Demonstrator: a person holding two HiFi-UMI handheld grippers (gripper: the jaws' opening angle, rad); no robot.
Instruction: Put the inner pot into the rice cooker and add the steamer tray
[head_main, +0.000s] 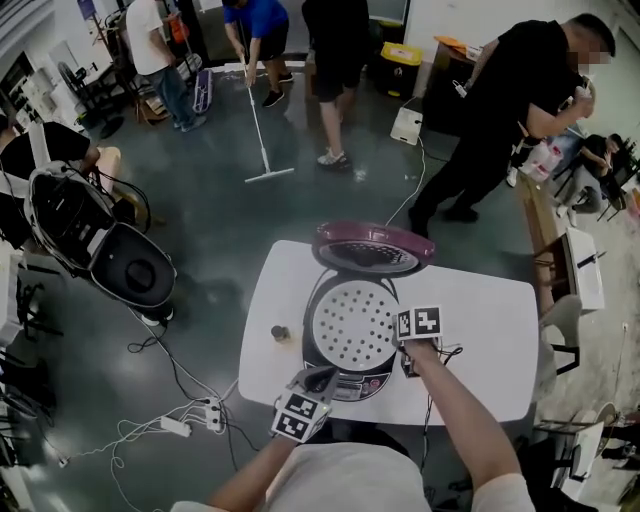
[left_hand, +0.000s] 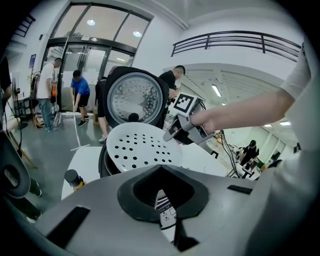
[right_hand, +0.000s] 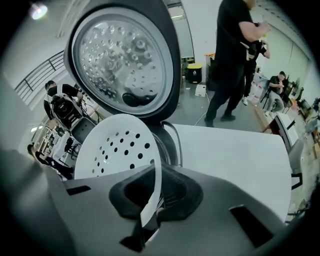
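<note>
Your right claw (right_hand: 149, 216) pinches the steamer tray (head_main: 355, 325) at its 3 o'clock rim over the rice cooker (head_main: 372, 250); your left claw (left_hand: 167, 216) is closed and empty.

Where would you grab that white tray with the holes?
By its thin rim, from the right: the tray is a wide, shallow dish, so only the edge fits between jaws. The right gripper pinches it there.

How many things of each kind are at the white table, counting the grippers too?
Rice cooker: 1
Steamer tray: 1
Small dark cylinder: 1
Grippers: 2, the left gripper and the right gripper
Total: 5
</note>
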